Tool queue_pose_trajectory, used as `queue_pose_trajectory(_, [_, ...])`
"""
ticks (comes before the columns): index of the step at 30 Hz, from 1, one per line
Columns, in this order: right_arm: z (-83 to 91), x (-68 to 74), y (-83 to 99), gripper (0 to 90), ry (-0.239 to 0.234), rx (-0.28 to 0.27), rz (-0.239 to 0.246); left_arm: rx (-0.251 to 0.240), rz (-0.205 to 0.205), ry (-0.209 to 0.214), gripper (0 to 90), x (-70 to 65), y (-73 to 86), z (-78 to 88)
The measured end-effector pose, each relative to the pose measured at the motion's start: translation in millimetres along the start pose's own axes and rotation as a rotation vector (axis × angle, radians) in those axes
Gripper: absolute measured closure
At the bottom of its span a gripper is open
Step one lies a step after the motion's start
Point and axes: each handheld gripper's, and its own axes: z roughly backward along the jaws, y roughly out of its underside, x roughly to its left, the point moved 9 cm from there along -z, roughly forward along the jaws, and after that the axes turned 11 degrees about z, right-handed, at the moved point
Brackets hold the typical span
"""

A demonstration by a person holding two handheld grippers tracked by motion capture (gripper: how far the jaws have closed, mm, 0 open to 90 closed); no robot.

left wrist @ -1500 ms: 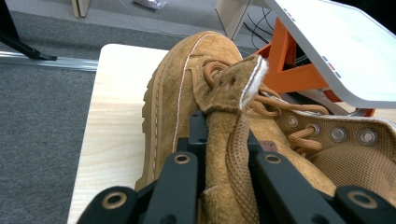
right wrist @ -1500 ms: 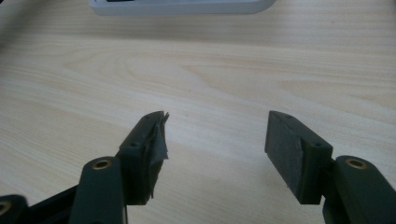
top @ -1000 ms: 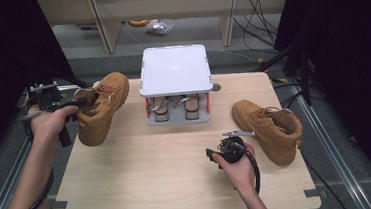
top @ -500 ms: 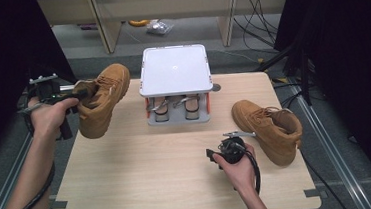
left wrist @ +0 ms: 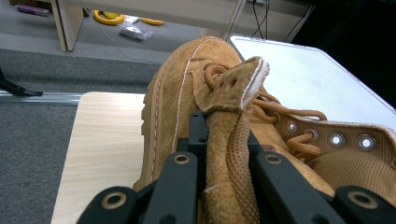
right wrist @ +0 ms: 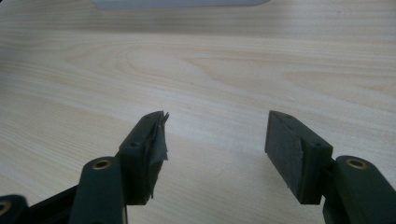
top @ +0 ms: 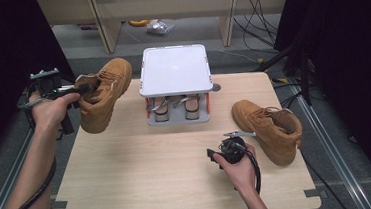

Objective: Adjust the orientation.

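My left gripper (top: 74, 88) is shut on the tongue (left wrist: 229, 126) of a tan suede boot (top: 103, 93), which hangs lifted off the wooden table (top: 144, 178) at its far left. In the left gripper view the black jaws squeeze that tongue, and the boot (left wrist: 187, 88) points away toward the white platform (left wrist: 303, 74). A second tan boot (top: 268, 128) lies on the table at the right. Just left of it, low over the table, my right gripper (top: 227, 149) stands open with only bare wood between its pads (right wrist: 299, 154).
A white square platform (top: 174, 69) on a small stand rises at the table's far middle, with two small items tucked under it. Beyond the table a low shelf crosses, with cables and small things on the floor. Metal rails run along both sides of the table.
The left hand has lifted the boot off the table and tipped its toe upward and to the right. The right hand and the second boot have kept still.
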Motion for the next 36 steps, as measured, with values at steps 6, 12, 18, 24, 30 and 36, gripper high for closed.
queue_pose_trajectory(6, [-1.1, -3.0, -0.4, 39.2, 0.001, -0.010, 0.014, 0.003, -0.013, 0.006, 82.4, -3.1, -4.1, -1.8])
queue_pose_trajectory(12, [-1.6, -4.4, 0.2, 39.2, 0.005, -0.013, 0.008, -0.009, -0.016, 0.011, 82.3, -5.7, -8.5, -2.0])
queue_pose_trajectory(18, [-0.7, -3.3, 1.3, 39.2, 0.001, -0.005, -0.002, -0.014, -0.014, 0.018, 82.3, -7.9, -11.9, -1.0])
queue_pose_trajectory(24, [-1.7, -3.1, 2.8, 39.2, -0.003, -0.003, -0.003, -0.017, -0.015, 0.019, 82.4, -10.1, -14.5, -1.1])
queue_pose_trajectory(30, [-4.3, -6.9, 2.6, 39.2, 0.010, -0.015, 0.037, -0.024, -0.026, 0.025, 82.4, -13.5, -18.5, -2.6])
queue_pose_trajectory(36, [-2.9, -3.0, 3.4, 39.2, -0.005, -0.002, 0.002, -0.029, -0.029, 0.040, 82.4, -19.2, -21.5, -5.2])
